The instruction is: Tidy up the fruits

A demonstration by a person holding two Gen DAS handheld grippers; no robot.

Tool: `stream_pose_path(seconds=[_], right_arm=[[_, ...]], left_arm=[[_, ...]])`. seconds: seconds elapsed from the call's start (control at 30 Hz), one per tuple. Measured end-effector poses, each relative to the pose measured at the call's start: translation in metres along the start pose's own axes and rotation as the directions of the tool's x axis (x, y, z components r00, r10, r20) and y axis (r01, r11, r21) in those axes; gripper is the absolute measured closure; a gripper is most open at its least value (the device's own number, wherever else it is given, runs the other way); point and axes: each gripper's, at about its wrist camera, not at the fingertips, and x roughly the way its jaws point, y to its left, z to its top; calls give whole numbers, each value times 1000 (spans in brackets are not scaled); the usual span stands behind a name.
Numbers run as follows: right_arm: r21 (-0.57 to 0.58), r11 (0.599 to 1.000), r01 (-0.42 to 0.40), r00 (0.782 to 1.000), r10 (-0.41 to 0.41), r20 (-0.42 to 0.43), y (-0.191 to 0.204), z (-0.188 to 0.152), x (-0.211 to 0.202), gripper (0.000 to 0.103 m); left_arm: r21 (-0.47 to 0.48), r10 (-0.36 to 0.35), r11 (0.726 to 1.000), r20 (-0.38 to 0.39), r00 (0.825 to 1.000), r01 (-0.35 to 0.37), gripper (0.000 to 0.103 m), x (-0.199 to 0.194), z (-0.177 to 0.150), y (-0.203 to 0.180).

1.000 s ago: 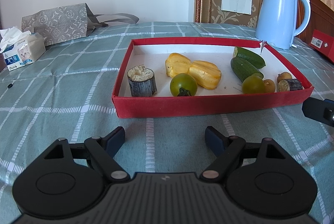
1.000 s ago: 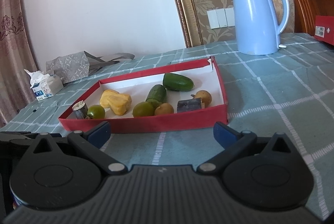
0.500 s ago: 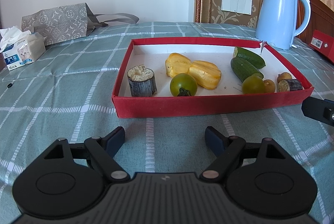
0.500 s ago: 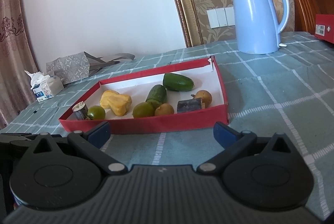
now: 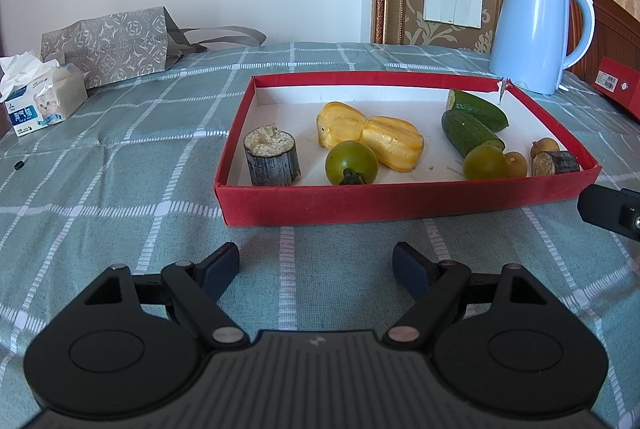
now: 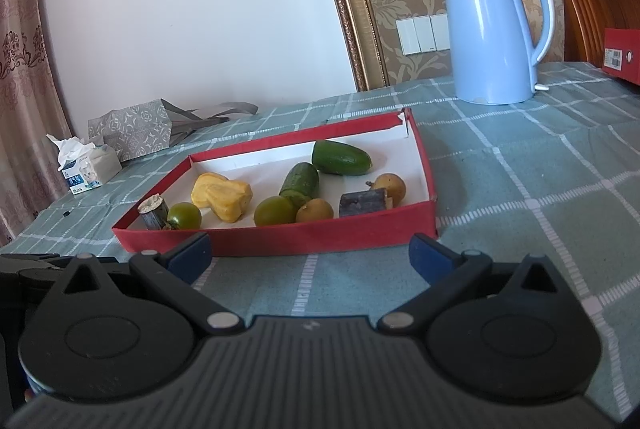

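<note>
A red tray [image 5: 400,203] [image 6: 280,237] holds fruit: a sugarcane stub [image 5: 272,159], a green tomato [image 5: 351,162], two yellow jackfruit pieces [image 5: 370,139], two cucumber halves [image 5: 474,121], a second green fruit [image 5: 484,162], two longans [image 5: 516,165] and a small sugarcane piece [image 5: 558,163]. My left gripper [image 5: 316,263] is open and empty, just in front of the tray's near wall. My right gripper [image 6: 310,257] is open and empty, in front of the tray's near right wall; its edge shows in the left wrist view [image 5: 610,209].
A blue kettle [image 5: 536,29] stands behind the tray's far right corner. A tissue pack [image 5: 42,101] and a grey paper bag [image 5: 112,45] lie at the far left. A red box [image 5: 620,85] sits at the right edge. A checked green cloth [image 5: 120,189] covers the table.
The right gripper view has crept slightly toward the tray. The left gripper and the fruit have not moved.
</note>
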Motion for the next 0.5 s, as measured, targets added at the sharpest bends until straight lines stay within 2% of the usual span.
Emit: stream_pose_path(seconds=[0.5], right_arm=[[2,1000,1,1000,-1,-4,0,0,1,0]], left_arm=[[7,13,1000,11,1000,-13,19,0,0,0]])
